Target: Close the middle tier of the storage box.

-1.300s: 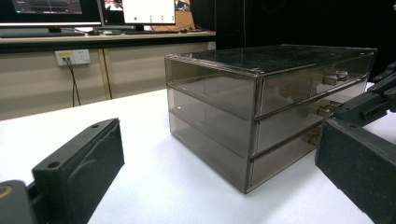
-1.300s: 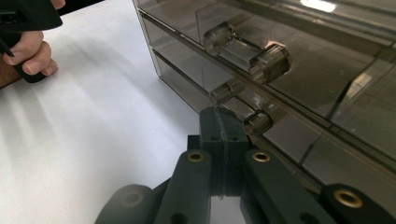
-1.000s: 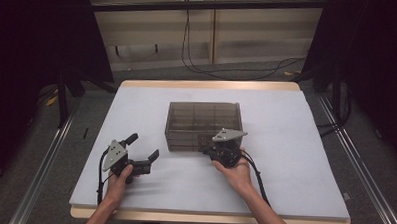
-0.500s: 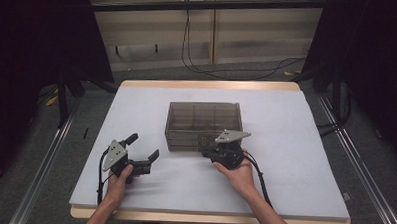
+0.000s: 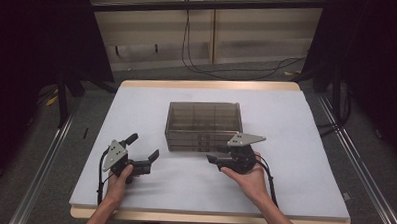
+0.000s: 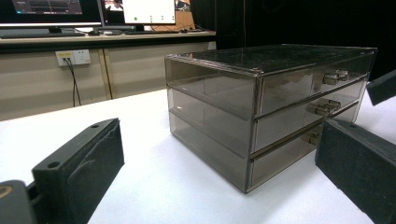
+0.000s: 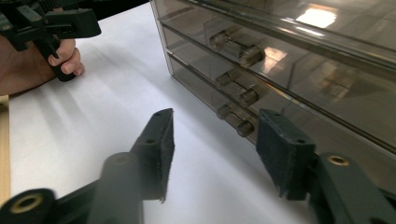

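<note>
We hold our right gripper (image 5: 214,159) with jaws apart and empty just before the handles of the smoky drawer box (image 5: 204,126) at mid-table, touching nothing, while our left gripper (image 5: 143,151) rests wide and empty well to its left

Two bare forearms, no sleeves. Each hand grips black tongs: left tongs (image 5: 144,151), right tongs (image 5: 212,159). Each carries a grey three-cornered plate on top and trails a black cable behind. Their jaws are flat black blocks with dark felt-like pads and small screw holes.
</note>
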Demonstrator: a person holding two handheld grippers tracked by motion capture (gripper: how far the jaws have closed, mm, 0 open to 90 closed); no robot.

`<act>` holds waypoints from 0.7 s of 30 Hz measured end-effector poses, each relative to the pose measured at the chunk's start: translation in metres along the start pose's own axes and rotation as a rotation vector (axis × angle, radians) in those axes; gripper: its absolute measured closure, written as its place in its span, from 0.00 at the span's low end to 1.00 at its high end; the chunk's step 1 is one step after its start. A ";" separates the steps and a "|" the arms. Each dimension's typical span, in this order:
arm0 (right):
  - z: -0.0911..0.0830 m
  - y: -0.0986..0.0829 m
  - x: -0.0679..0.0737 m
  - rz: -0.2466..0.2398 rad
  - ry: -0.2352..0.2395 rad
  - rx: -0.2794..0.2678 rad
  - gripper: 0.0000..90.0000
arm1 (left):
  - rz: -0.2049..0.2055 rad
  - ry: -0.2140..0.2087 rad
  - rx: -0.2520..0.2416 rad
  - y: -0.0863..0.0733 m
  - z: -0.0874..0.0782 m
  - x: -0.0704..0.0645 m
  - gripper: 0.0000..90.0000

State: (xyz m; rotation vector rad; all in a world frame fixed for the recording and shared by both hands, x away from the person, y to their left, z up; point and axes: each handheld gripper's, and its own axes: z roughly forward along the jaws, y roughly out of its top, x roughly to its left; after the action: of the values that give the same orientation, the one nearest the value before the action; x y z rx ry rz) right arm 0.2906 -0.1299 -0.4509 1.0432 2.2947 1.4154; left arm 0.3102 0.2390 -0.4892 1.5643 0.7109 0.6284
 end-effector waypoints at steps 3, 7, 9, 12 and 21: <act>-0.006 -0.001 -0.001 0.017 0.000 -0.010 0.43 | -0.001 0.000 -0.001 0.000 0.000 0.000 0.01; -0.015 -0.004 -0.003 0.033 0.002 -0.017 0.37 | 0.000 0.000 0.000 0.000 0.000 0.000 0.01; -0.020 -0.007 -0.004 0.046 -0.004 -0.017 0.34 | 0.000 0.000 0.000 0.000 0.000 0.000 0.01; -0.027 -0.011 -0.006 0.060 -0.017 -0.020 0.29 | 0.004 0.001 0.001 0.000 0.000 0.000 0.01; -0.049 -0.019 -0.013 0.094 -0.058 -0.032 0.20 | -0.002 0.001 -0.001 0.000 0.000 0.000 0.01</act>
State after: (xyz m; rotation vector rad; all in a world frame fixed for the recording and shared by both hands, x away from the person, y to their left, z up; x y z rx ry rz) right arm 0.2650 -0.1776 -0.4443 1.1807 2.2019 1.4321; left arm 0.3103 0.2390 -0.4893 1.5628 0.7124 0.6281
